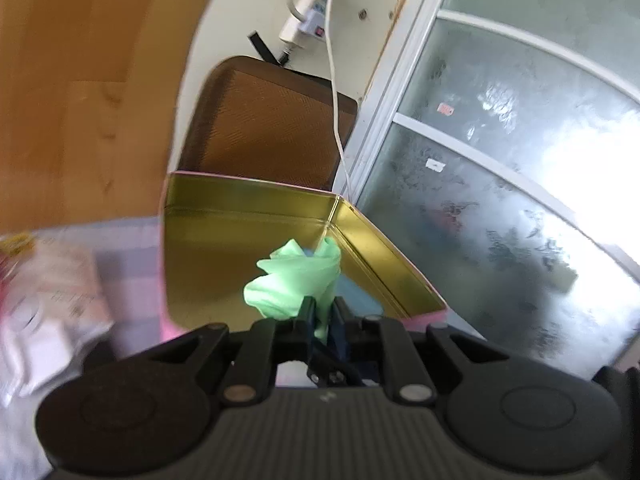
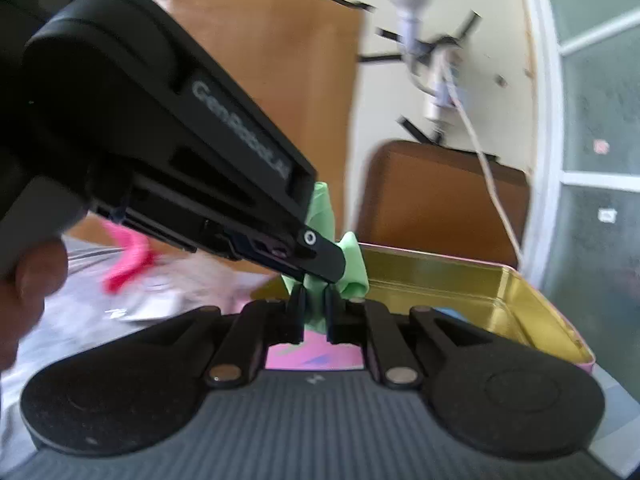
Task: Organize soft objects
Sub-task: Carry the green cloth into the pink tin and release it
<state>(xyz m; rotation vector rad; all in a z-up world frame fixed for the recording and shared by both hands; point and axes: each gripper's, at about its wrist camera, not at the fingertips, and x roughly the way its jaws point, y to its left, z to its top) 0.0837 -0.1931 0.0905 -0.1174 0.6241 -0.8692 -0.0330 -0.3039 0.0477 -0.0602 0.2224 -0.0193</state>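
We see 2 grippers, left gripper [image 1: 324,312] and right gripper [image 2: 315,300], both clamped narrow on 1 green cloth [image 1: 294,284] above the open gold tin [image 1: 240,248].

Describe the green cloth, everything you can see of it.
The green cloth is pale mint, thin and soft-looking, bunched into crumpled folds. It hangs in the air above the open gold-lined tin, pinched by both tongs: the left tongs and the right tongs are each shut on it.
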